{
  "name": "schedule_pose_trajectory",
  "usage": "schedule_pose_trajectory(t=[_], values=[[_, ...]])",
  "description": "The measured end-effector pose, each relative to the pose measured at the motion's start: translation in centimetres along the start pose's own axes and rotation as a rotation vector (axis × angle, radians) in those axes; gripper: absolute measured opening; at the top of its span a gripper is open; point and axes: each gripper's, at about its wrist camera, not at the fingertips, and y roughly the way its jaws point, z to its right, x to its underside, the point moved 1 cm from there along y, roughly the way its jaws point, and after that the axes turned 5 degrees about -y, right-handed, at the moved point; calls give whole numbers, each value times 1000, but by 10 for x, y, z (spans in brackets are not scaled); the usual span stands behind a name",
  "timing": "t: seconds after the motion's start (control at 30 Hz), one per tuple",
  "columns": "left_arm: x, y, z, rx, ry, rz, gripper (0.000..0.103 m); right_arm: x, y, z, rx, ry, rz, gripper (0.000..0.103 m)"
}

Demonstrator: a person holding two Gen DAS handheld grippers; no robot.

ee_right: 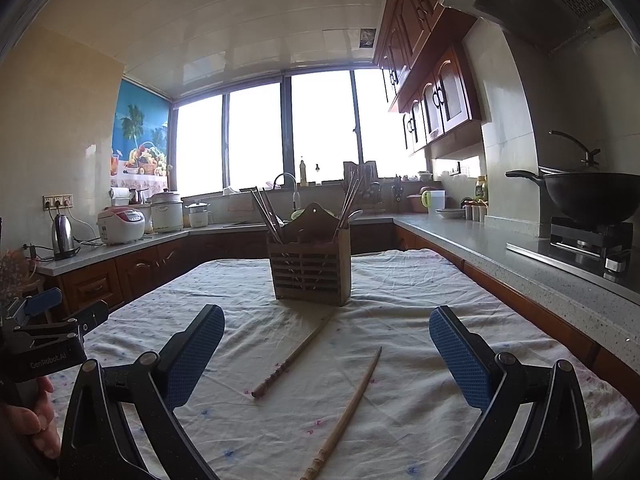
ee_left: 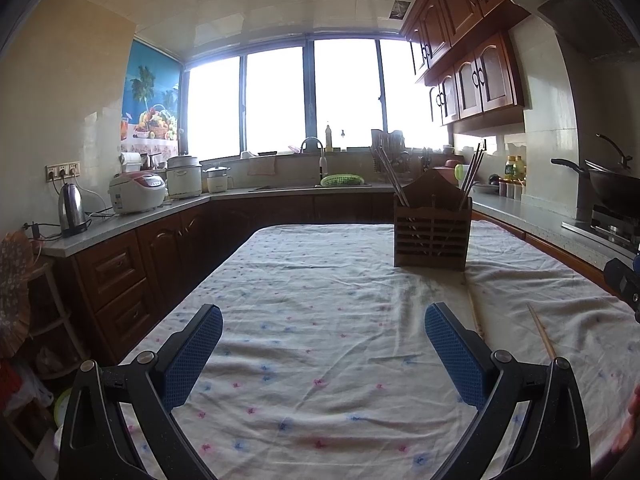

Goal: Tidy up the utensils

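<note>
A wooden slatted utensil holder [ee_right: 310,270] stands on the cloth-covered table, with several chopsticks sticking up on both sides; it also shows in the left wrist view [ee_left: 432,232]. Two loose wooden chopsticks lie on the cloth in front of it: one [ee_right: 294,356] nearer the holder, one [ee_right: 348,412] closer to me. My right gripper [ee_right: 326,356] is open and empty above them. My left gripper [ee_left: 323,350] is open and empty over bare cloth; the chopsticks [ee_left: 542,334] lie to its right.
The table [ee_right: 420,292] has a white flowered cloth. Counters run around it: kettle [ee_right: 63,236] and rice cookers on the left, sink at the back, a wok [ee_right: 592,196] on a stove at the right. The left gripper shows at the right view's left edge [ee_right: 52,332].
</note>
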Motion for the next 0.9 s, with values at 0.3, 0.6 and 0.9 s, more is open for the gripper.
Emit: schedule_pose_trajectory(t=[0.3,0.6,0.9], values=[[-3,1,1,-2,-11,-23,102,0,0,-1,-3,1,-3,103],[-3,0,2,1,-15,-21,102,0,0,-2,-5,-1,-3,103],[-1,-2,5,2,-20,-15,102,0,1,-3,-5,-2,-5,103]])
